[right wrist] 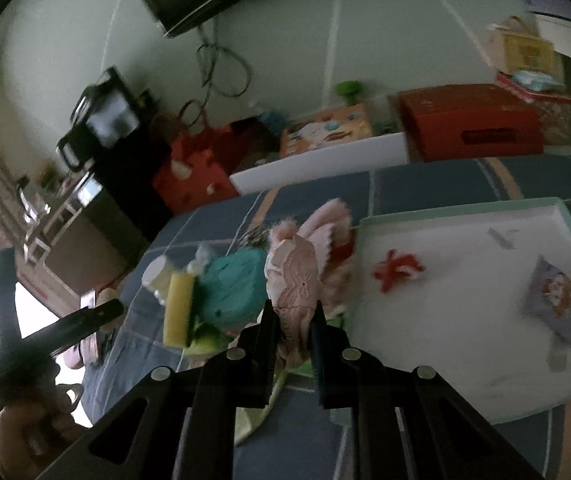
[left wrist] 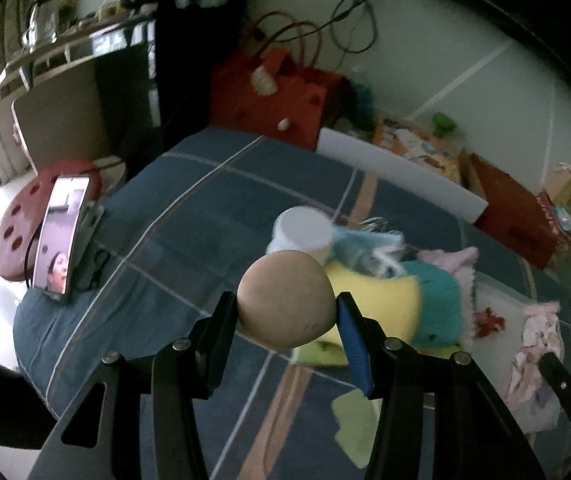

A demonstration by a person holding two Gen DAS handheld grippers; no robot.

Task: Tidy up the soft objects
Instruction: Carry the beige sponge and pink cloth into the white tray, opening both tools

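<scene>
Left wrist view: the left gripper (left wrist: 287, 308) is clamped on a round tan foam ball (left wrist: 285, 298), one pad on each side, held above the blue plaid bedcover (left wrist: 165, 216). Being round, the ball shows no long axis. Only this view shows a phone on a stand (left wrist: 61, 236) at the bed's left edge, in front of a red perforated stool seat (left wrist: 17, 220). Beyond the ball lies the pile: a white roll (left wrist: 305, 232), a yellow sponge block (left wrist: 381, 300) and a teal knitted bundle (left wrist: 441, 300). The ball hides the pile's near left part.

Right wrist view: the right gripper (right wrist: 293, 320) is nearly closed, pinching a pink lace-patterned cloth (right wrist: 297, 280), which stands upright out of the jaws, long axis pointing away from the camera. Only this view shows in full the white shallow tray (right wrist: 465, 216), just right of the pile, with a small red fabric piece (right wrist: 397, 270) and a grey printed pouch (right wrist: 561, 300) lying in it, well apart. The cloth screens part of the pile. The yellow sponge stands on edge left of the teal bundle. At far left the other gripper shows, blurred.
</scene>
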